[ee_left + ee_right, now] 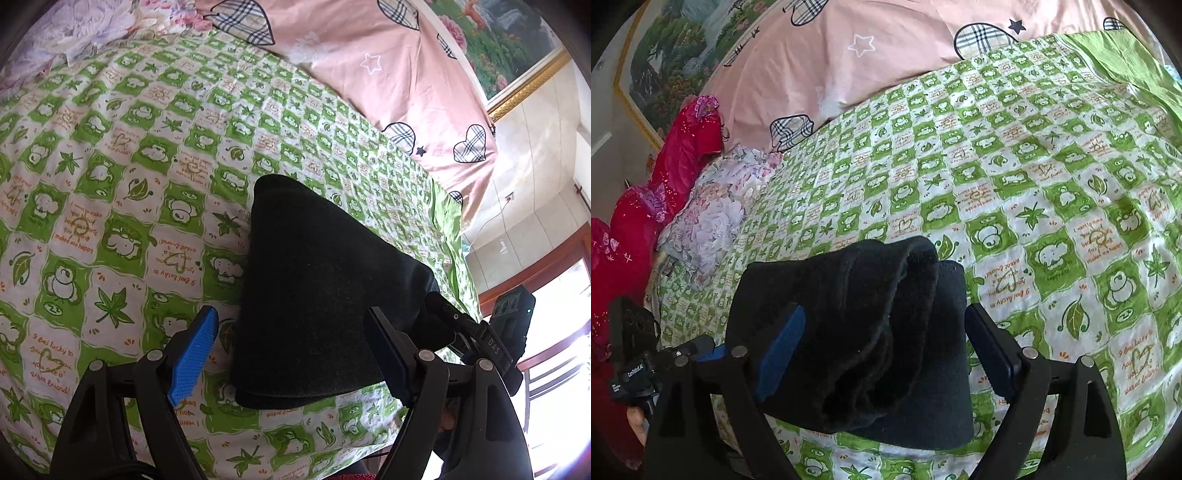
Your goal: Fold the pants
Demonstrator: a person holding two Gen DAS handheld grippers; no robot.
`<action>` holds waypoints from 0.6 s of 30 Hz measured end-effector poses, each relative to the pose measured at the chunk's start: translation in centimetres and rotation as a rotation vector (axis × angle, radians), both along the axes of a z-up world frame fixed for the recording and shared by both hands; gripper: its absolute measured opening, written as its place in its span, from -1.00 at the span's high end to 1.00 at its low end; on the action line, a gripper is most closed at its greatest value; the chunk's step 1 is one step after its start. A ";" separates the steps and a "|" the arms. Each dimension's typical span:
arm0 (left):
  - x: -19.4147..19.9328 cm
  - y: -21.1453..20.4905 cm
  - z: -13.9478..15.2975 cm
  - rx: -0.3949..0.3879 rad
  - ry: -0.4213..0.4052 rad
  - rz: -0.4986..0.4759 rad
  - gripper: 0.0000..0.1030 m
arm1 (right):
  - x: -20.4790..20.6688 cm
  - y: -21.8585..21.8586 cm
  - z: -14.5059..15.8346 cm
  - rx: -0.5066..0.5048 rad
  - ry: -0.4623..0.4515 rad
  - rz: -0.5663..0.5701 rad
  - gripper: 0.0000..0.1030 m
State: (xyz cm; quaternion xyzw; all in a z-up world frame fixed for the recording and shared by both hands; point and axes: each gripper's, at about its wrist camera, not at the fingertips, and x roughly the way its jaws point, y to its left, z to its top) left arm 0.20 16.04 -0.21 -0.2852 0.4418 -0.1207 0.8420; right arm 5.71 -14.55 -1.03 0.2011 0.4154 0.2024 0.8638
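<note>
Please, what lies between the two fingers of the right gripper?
The folded black pants, lying on the green bedsheet, fill the gap of the open right gripper. The right wrist view shows it.

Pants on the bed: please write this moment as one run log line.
pants: folded bundle on green sheet | left gripper: open, not gripping | right gripper: open, not gripping | stage: fold looks finished

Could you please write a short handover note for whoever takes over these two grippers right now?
Left gripper: open, holding nothing, pads clear of the cloth.
Right gripper: open, holding nothing.
The dark pants lie folded into a compact bundle on the green patterned bedsheet, right in front of both grippers.
Done: the pants appear folded over and released.
Left: the top layer looks bunched in the right wrist view, so perhaps smooth it, then withdraw.
</note>
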 end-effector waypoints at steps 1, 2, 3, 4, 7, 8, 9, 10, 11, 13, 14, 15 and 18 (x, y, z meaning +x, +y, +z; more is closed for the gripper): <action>0.3 -0.1 -0.2 -0.003 0.005 -0.005 -0.58 | 0.1 -0.1 -0.2 0.007 0.008 0.001 -0.71; 0.6 -0.1 -0.4 -0.003 0.009 -0.011 -0.58 | 0.1 -0.1 -0.4 0.015 0.020 0.003 -0.71; 1.1 -0.3 -0.7 0.001 0.018 -0.021 -0.58 | 0.2 -0.1 -0.6 0.025 0.034 0.006 -0.71; 1.6 -0.4 -0.9 0.006 0.028 -0.029 -0.58 | 0.2 -0.1 -0.8 0.031 0.040 0.006 -0.71; 2.6 -0.6 -1.3 0.004 0.042 -0.040 -0.58 | 0.3 -0.2 -1.2 0.038 0.052 0.004 -0.71; 2.8 -0.6 -1.4 -0.001 0.046 -0.043 -0.58 | 0.3 -0.3 -1.4 0.042 0.059 0.003 -0.71; 3.1 -0.7 -1.6 -0.009 0.052 -0.048 -0.58 | 0.3 -0.4 -1.6 0.047 0.067 0.002 -0.71; 3.3 -0.8 -1.8 -0.013 0.056 -0.051 -0.59 | 0.4 -0.4 -1.9 0.055 0.074 0.003 -0.71; 3.4 -0.8 -1.9 -0.014 0.059 -0.053 -0.59 | 0.5 -0.4 -2.1 0.060 0.079 0.007 -0.71; 3.9 -0.9 -2.1 -0.018 0.067 -0.057 -0.60 | 0.5 -0.3 -2.5 0.066 0.081 0.017 -0.68; 4.0 -0.9 -2.3 -0.020 0.069 -0.057 -0.60 | 0.6 -0.3 -2.6 0.067 0.081 0.023 -0.64; 4.2 -0.9 -2.4 -0.022 0.071 -0.057 -0.61 | 0.6 -0.2 -2.8 0.069 0.080 0.030 -0.61; 4.5 -0.9 -2.6 -0.022 0.075 -0.062 -0.64 | 0.6 -0.6 -3.0 0.079 0.070 0.045 -0.48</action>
